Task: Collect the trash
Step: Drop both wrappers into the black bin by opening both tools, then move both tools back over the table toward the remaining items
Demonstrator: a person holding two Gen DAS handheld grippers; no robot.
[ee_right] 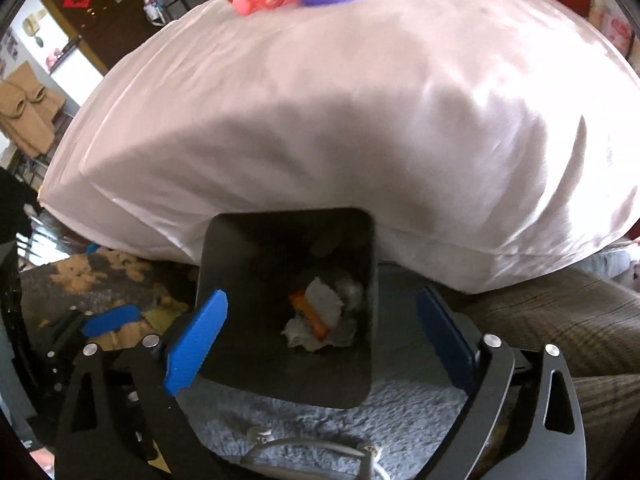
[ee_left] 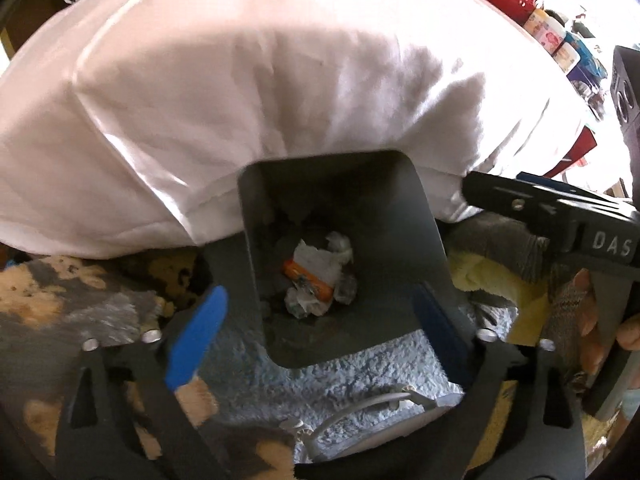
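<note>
Both jaws spread wide and empty: the left hand-held gripper (ee_left: 316,312) and the right hand-held gripper (ee_right: 320,340) each hang over the grey bin (ee_left: 424,216). Straight below and between the fingers, crumpled tissue (ee_left: 320,264) and an orange wrapper (ee_left: 308,280) lie on the bin's bottom. Just beyond the bin, a white pillow (ee_left: 280,80) bulges.

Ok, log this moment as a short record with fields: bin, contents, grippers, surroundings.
bin: grey square bin, open top, standing against a white pillow
contents: crumpled tissues and an orange wrapper at the bottom
left gripper: open, above the bin, nothing between its blue pads
right gripper: open, above the bin, empty
surroundings: bluish fluffy rug under the bin, white cable on it
</note>
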